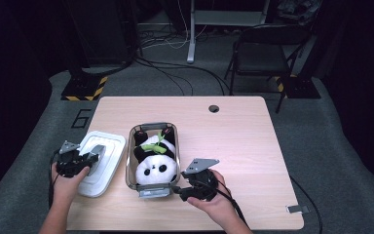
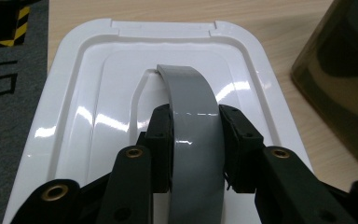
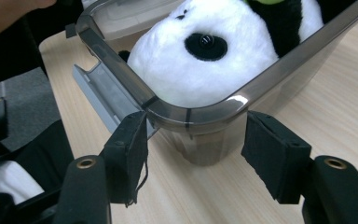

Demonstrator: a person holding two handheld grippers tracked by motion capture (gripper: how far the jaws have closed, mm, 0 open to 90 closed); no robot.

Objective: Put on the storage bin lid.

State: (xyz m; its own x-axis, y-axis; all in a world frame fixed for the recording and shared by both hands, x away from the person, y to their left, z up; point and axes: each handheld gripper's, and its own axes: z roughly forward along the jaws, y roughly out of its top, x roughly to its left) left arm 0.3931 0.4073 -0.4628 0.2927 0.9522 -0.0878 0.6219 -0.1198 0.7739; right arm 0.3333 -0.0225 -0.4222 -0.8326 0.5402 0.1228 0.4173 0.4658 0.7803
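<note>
1. Clearly a lidding job: left gripper [image 2: 195, 140] is pinched on the grey handle [image 2: 193, 116] of the white lid [image 2: 98, 93], which lies on the table [image 1: 233, 136] just left of the clear box [image 1: 132, 161].
2. Right gripper [image 3: 193, 154] stands spread at the box's near corner — its jaws are either side of the rim, pads not pressing.
3. Plush panda [image 3: 223, 60] lies inside the box, head toward the near end and close under the rim.
4. Judgement: the lid should be lifted level by the handle and carried over the box, its corners squared to the rim.
5. Right gripper would best steady the corner — otherwise the box may slide as the lid presses down.
6. Risk: panda's head could hold the lid up.
</note>
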